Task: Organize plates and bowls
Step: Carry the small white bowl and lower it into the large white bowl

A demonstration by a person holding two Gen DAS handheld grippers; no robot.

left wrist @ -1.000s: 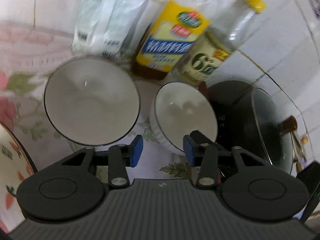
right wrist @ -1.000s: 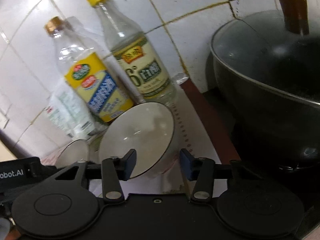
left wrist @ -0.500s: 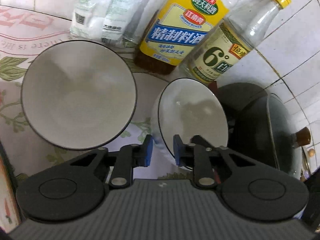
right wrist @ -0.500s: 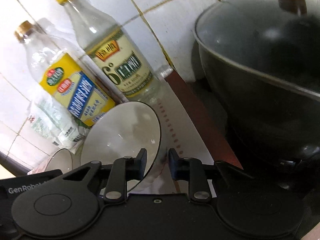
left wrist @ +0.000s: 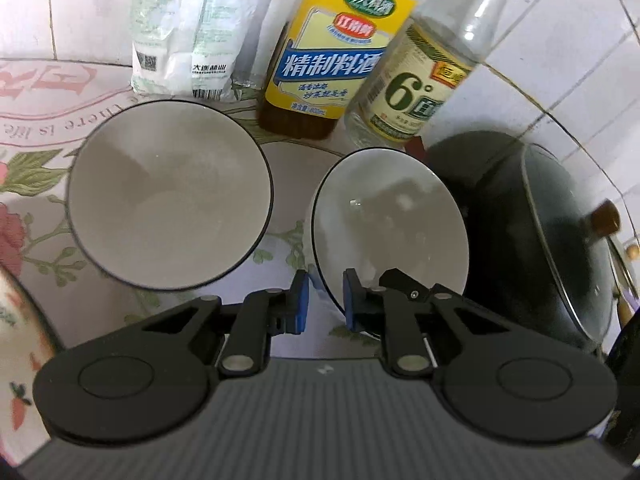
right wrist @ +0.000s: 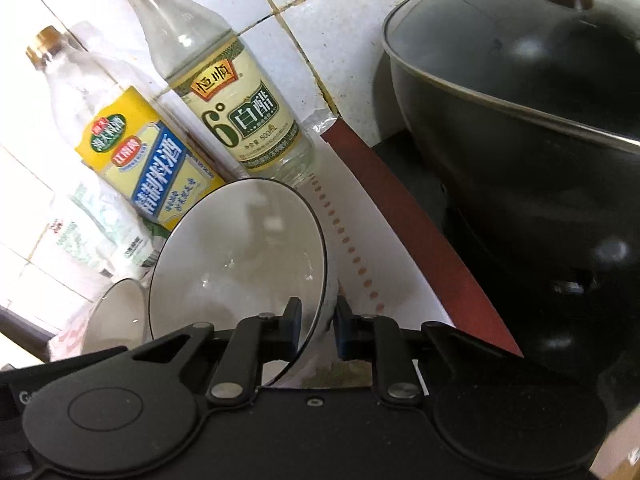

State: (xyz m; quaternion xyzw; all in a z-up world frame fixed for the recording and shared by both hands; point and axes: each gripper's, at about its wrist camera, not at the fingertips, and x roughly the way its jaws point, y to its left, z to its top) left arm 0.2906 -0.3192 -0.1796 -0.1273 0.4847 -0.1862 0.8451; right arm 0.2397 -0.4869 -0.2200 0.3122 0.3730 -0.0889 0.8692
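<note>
Our right claw and left claw both pinch the rim of the tilted white dark-rimmed ceramic bowl; we should lift it level, clear of the matching second bowl.

Occluded and cropped items

Right bowl near rim hidden behind left claw; wok lid knob cropped at top; floral plate cut by left edge, blurred; salt bag top cropped.
</note>
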